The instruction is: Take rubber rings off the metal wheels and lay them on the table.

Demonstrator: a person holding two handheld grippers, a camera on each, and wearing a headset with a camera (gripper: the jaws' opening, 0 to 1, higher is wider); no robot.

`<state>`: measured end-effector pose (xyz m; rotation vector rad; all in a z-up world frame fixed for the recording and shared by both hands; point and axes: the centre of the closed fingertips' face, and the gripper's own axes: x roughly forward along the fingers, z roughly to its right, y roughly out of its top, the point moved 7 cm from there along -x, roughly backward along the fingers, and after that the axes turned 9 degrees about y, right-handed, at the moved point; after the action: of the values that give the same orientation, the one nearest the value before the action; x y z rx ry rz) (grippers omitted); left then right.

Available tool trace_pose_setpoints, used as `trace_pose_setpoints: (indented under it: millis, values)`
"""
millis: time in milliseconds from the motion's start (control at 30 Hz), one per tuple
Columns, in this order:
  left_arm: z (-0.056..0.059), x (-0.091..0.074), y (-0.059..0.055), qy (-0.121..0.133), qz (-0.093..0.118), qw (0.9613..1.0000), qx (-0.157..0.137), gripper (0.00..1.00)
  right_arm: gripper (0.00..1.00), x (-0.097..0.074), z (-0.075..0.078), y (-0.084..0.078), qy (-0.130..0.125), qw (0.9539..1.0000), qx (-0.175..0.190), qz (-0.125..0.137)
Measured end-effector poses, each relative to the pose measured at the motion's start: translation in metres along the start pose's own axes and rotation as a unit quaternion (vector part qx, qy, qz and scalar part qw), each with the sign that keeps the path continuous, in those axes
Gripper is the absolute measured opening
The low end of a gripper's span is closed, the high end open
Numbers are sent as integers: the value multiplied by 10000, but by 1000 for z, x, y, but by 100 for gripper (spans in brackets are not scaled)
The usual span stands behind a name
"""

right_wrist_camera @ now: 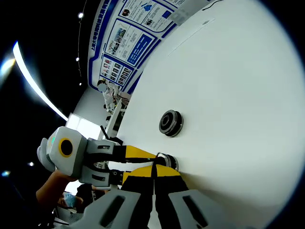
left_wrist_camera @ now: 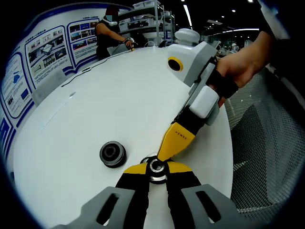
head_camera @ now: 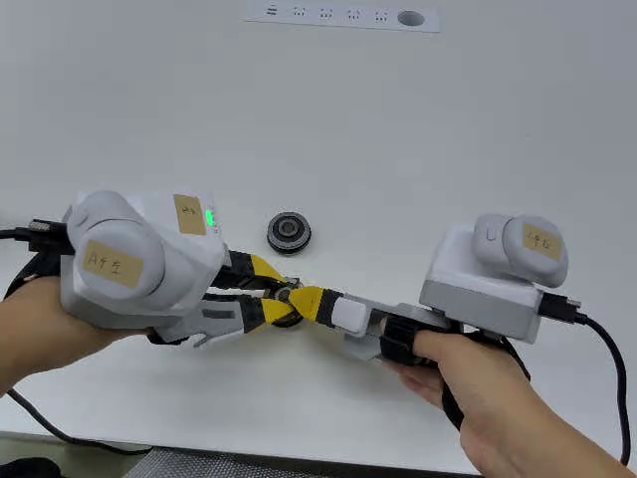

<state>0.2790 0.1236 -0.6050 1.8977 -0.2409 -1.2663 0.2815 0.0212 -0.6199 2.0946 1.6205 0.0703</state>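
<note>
A small metal wheel (head_camera: 286,315) with a black rubber ring is held just above the white table (head_camera: 418,149), between the two grippers. My left gripper (head_camera: 275,295) comes in from the left, its yellow-tipped jaws shut on either side of that wheel (left_wrist_camera: 156,165). From the right, my right gripper (head_camera: 303,300) has its jaws pressed together at the wheel's rim (right_wrist_camera: 167,162), pinching the rubber ring. A second wheel (head_camera: 289,231) with its black ring on lies flat on the table just behind them; this second wheel (left_wrist_camera: 113,154) (right_wrist_camera: 170,122) is untouched.
A white power strip (head_camera: 343,15) lies at the table's far edge. The near table edge (head_camera: 299,456) runs just below my hands. Cables trail from both grippers. A metal mesh surface (left_wrist_camera: 267,157) lies beyond the table's side.
</note>
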Motion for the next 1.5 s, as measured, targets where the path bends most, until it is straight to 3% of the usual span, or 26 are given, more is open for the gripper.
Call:
trace_pose_setpoints:
  millis: [33,133,867,1333,1500]
  values:
    - [0,0,0,0,3,10000,-4,13,0,1,-2,1,35,9999,111,73]
    - [0,0,0,-1,6,10000,0,13,0,3,-5,1,-26,9999,-143,-82]
    - [1,0,1,-43,-78,10000,-20,14,1,-1,2,0,-73,9996,252,44]
    - [-2,-12,4,118,-4,9998,-175,20,1,0,1,-1,0,9991,401,107]
    - [-6,-21,-2,268,-55,9994,-230,22,1,1,-1,-2,26,9990,425,111]
